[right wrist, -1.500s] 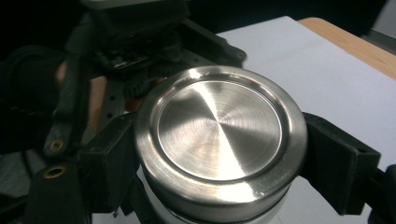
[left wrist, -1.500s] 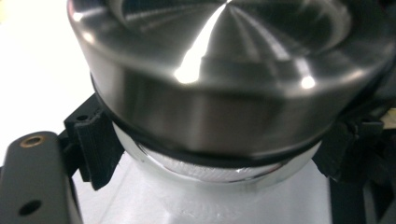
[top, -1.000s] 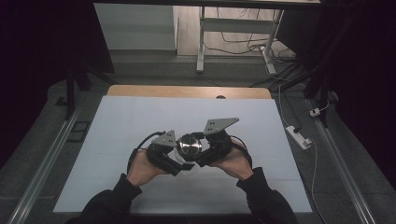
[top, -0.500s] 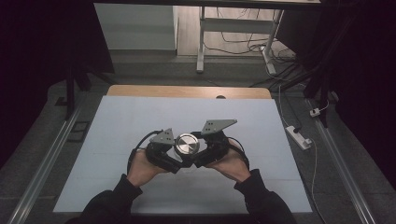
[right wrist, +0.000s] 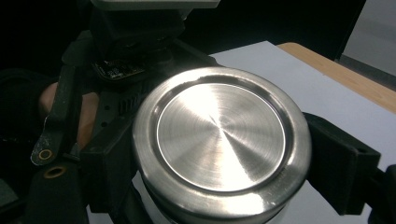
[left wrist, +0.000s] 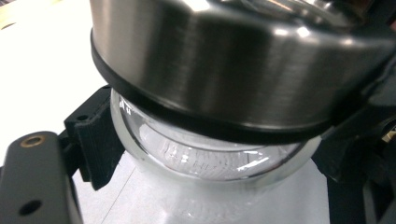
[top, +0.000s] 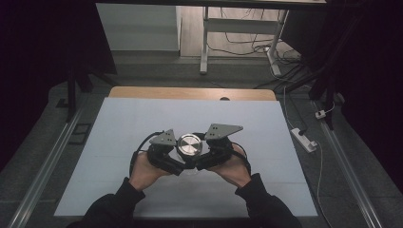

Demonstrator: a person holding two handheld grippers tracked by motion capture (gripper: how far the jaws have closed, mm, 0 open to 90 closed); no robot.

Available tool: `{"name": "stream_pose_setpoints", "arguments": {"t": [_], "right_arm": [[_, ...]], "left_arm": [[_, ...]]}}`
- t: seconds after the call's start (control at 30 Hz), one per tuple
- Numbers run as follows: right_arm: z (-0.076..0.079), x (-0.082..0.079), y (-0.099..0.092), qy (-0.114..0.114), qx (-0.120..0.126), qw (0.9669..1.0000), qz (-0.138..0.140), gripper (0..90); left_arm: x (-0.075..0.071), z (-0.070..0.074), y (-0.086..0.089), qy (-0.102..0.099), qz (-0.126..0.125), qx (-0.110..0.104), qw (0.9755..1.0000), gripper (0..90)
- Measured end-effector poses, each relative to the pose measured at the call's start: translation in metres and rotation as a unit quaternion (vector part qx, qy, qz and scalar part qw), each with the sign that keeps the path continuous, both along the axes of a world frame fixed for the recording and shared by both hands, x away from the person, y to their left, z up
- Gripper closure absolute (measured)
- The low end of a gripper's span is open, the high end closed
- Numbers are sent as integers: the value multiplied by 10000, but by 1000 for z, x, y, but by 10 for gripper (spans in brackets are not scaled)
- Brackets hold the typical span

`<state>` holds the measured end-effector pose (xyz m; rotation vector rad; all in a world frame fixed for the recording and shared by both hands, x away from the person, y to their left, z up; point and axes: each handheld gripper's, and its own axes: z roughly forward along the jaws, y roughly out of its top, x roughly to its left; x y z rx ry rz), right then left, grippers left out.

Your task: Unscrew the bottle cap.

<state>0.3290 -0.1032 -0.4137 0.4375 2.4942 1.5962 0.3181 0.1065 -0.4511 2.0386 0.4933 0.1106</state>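
Jar gripped from two sides

One glass jar with one steel lid sits at table centre. Two grippers meet on it: left gripper at 9 o'clock pinches the glass body, right gripper at 3 o'clock, its jaws having just closed, clamps the lid. One power strip lies off the table at 3 o'clock; one desk frame stands at 12.
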Motion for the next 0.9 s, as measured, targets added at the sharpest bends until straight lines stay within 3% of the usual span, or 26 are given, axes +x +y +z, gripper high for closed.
{"name": "stream_pose_setpoints", "arguments": {"t": [0.1, 0.3, 0.9], "right_arm": [[0, -1, 1, -36, -3, 10000, -4, 186], [2, 2, -2, 138, 92, 9999, -22, 189], [15, 1, -14, -3, 104, 9997, -226, 189]], "left_arm": [[-1, 0, -1, -58, 27, 87, 9999, 155], [-1, 0, -2, -97, 39, 168, 9998, 155], [4, -4, 3, -171, 271, 395, 9987, 155]]}}
